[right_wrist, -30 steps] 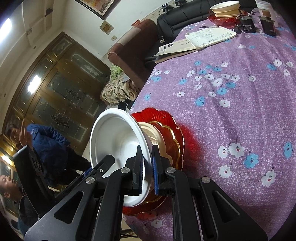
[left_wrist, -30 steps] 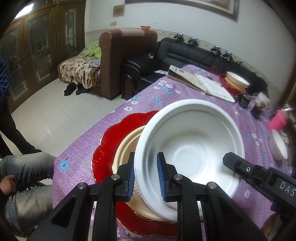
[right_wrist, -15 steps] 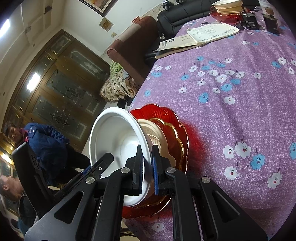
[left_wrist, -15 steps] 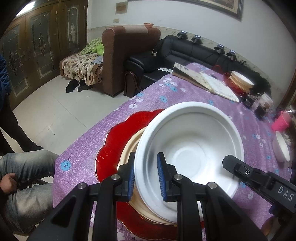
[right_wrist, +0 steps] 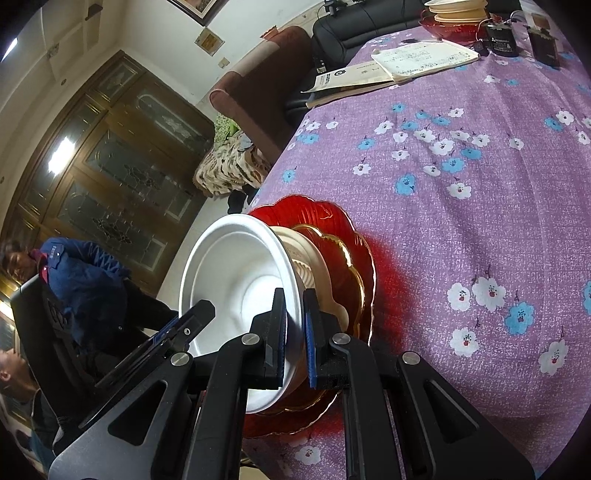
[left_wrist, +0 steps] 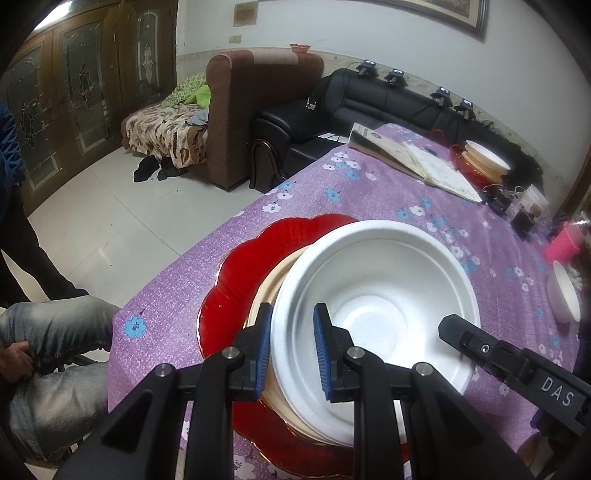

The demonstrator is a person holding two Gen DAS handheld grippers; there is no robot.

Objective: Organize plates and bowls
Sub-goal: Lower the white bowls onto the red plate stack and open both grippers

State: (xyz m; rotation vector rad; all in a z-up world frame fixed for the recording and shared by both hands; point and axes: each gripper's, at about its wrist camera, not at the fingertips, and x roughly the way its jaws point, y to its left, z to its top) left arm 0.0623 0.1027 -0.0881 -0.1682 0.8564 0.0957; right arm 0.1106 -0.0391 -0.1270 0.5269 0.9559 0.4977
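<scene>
— What is the room showing?

— A purple flowered tablecloth (left_wrist: 325, 192) is covering the table; a brown armchair (left_wrist: 255, 107) and a black sofa (left_wrist: 388, 103) are standing beyond its far edge, wooden doors (left_wrist: 85, 88) behind.

— And the white bowl (left_wrist: 373, 295)?

— It is sitting near the table's near left corner, on a cream plate (left_wrist: 267, 291) stacked on a red plate (left_wrist: 243, 273).

— The grippers?

— The left gripper (left_wrist: 291, 347) is straddling its rim, pads slightly parted. The right gripper (right_wrist: 294, 330) is pinching the opposite rim.

— Anything farther off?

— Papers (right_wrist: 424, 59) and another plate stack (right_wrist: 456, 13) are lying near the far edge.
</scene>
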